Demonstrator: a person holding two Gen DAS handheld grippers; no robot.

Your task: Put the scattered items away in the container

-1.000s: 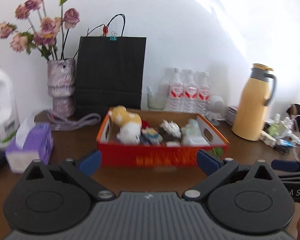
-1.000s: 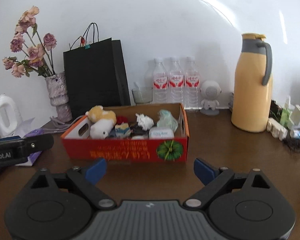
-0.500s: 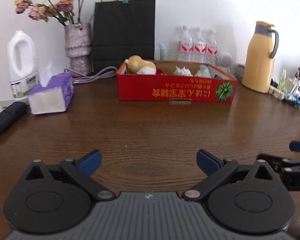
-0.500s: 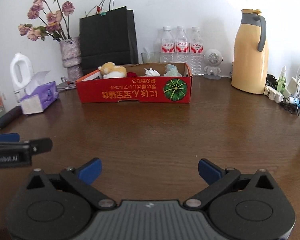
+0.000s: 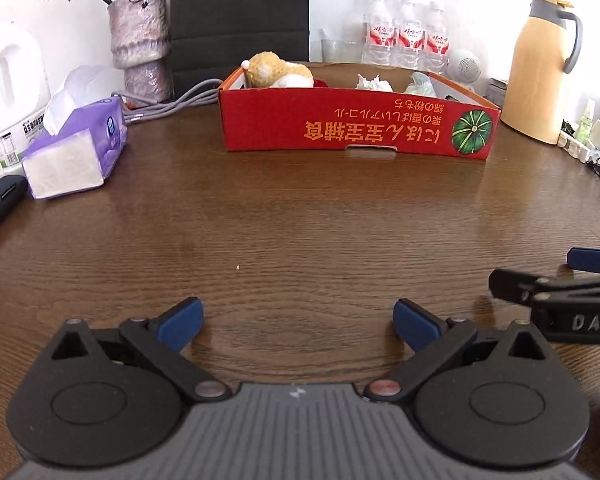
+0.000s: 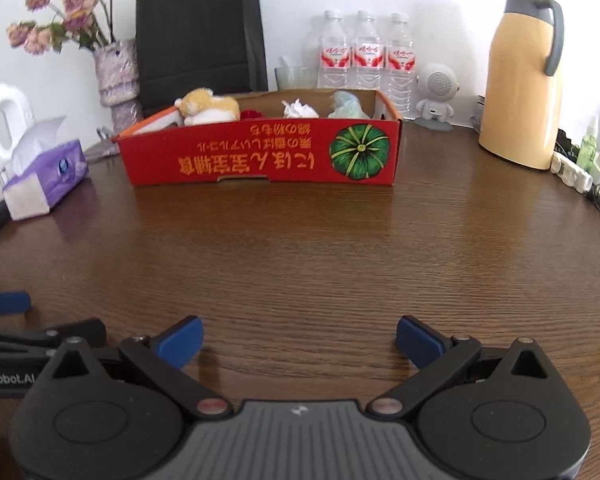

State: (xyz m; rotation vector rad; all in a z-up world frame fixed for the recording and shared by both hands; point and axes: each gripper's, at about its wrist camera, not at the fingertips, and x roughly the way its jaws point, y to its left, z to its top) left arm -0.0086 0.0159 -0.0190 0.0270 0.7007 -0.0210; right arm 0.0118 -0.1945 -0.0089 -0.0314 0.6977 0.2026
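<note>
A red cardboard box [image 5: 356, 130] [image 6: 260, 156] with a green pumpkin print stands at the back of the brown table. Inside it lie a tan and white plush toy [image 5: 278, 74] [image 6: 206, 106], crumpled white paper [image 5: 374, 82] [image 6: 298, 109] and a pale green wad [image 6: 346, 104]. My left gripper [image 5: 298, 322] hangs low over bare wood near the front, open, nothing between its blue fingertips. My right gripper [image 6: 300, 338] is open the same way, beside it to the right. Each shows at the edge of the other's view.
A purple tissue pack [image 5: 78, 148] and white jug [image 5: 12, 88] sit at the left. A vase of dried roses [image 5: 140, 44], a black paper bag [image 5: 240, 20], three water bottles [image 6: 364, 56], a small white figure [image 6: 436, 96] and a yellow thermos [image 6: 522, 76] line the wall. Cables lie far right.
Both grippers have come back from the box and sunk toward the table, tilting down. The box now looks farther away and more bare wood shows in front.
</note>
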